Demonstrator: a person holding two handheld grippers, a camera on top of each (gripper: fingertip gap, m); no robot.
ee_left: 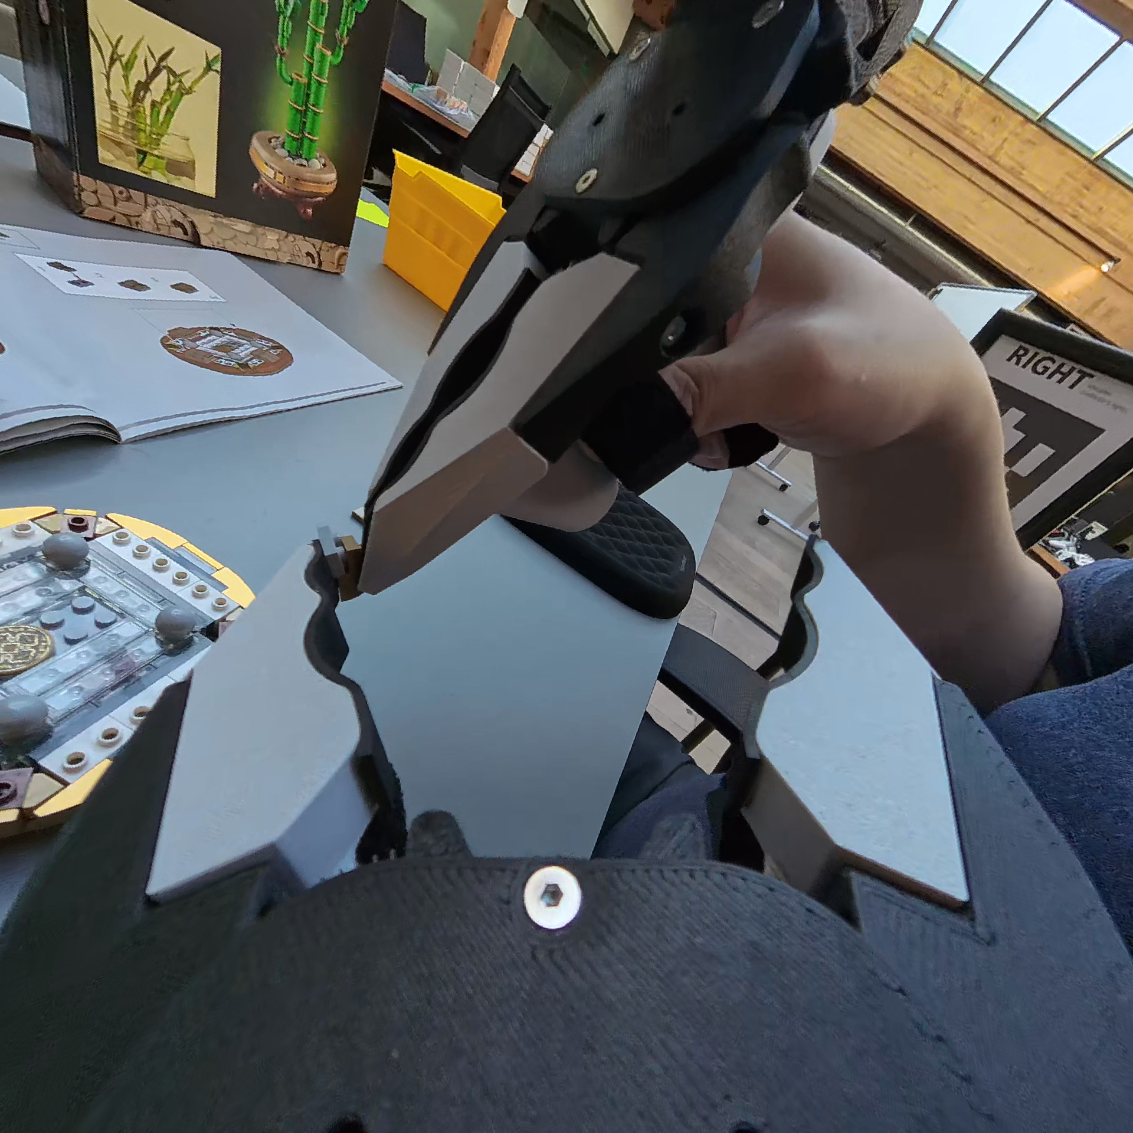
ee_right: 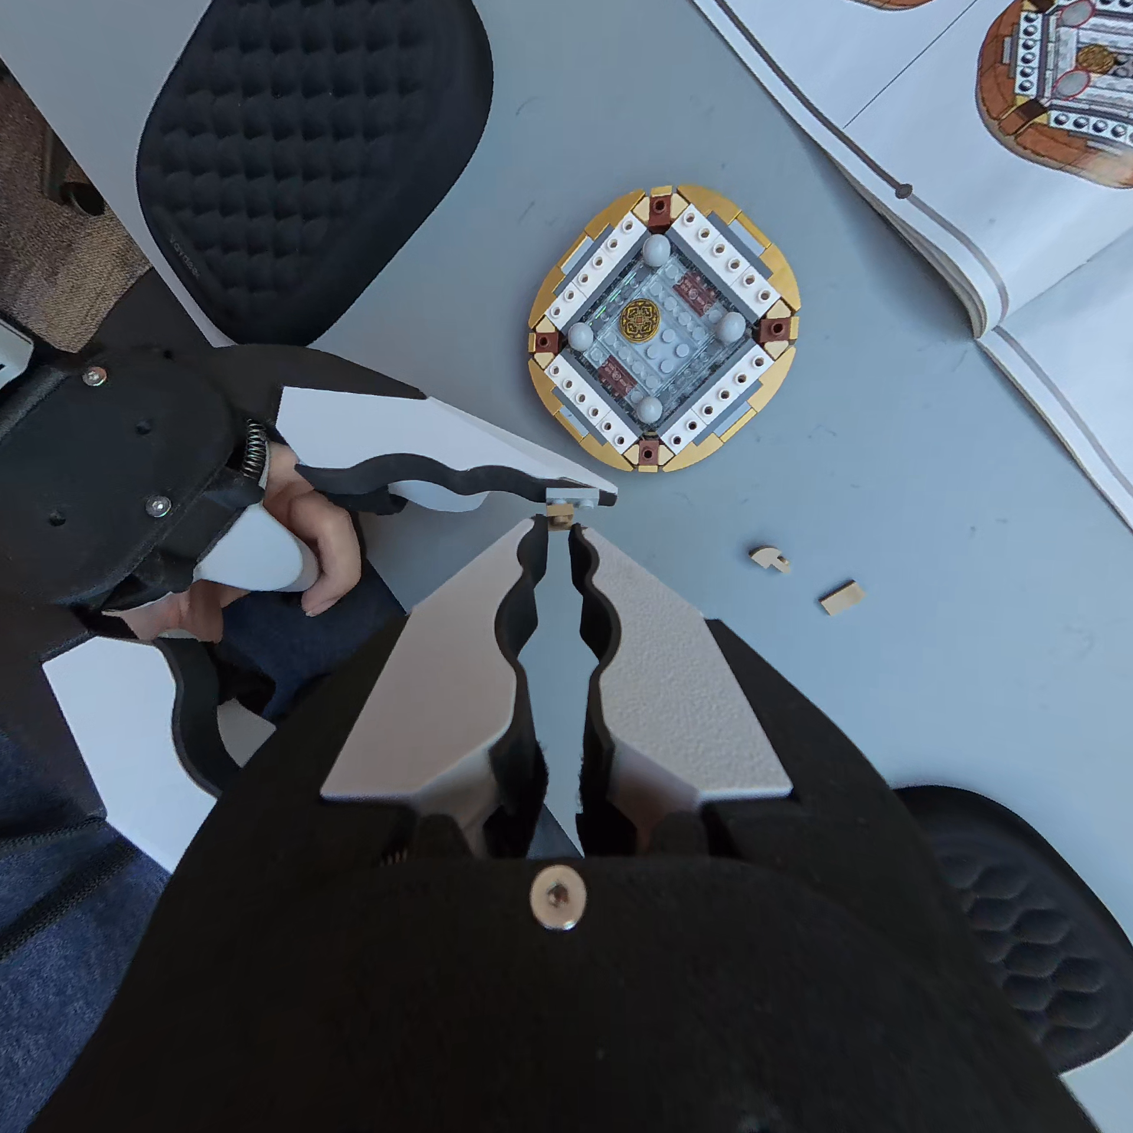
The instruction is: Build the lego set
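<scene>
Two grippers meet: our right gripper point(ee_right: 556, 528) pinches the tan piece point(ee_right: 559, 518) at its tips. Left gripper point(ee_left: 564, 588) jaws spread wide; grey plate point(ee_right: 573, 496) lies flat against one finger point(ee_right: 490, 466), long axis crosswise to our right jaws.

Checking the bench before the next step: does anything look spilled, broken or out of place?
Nothing stands out. The round base lies flat and whole; two loose tan pieces lie apart beside it. The right gripper pinches a small tan-and-grey piece.

Gold-rimmed lego base point(ee_right: 663, 328) with white edges, grey centre, perhaps reddish-brown corners; quilted black pad point(ee_right: 306, 165).
</scene>
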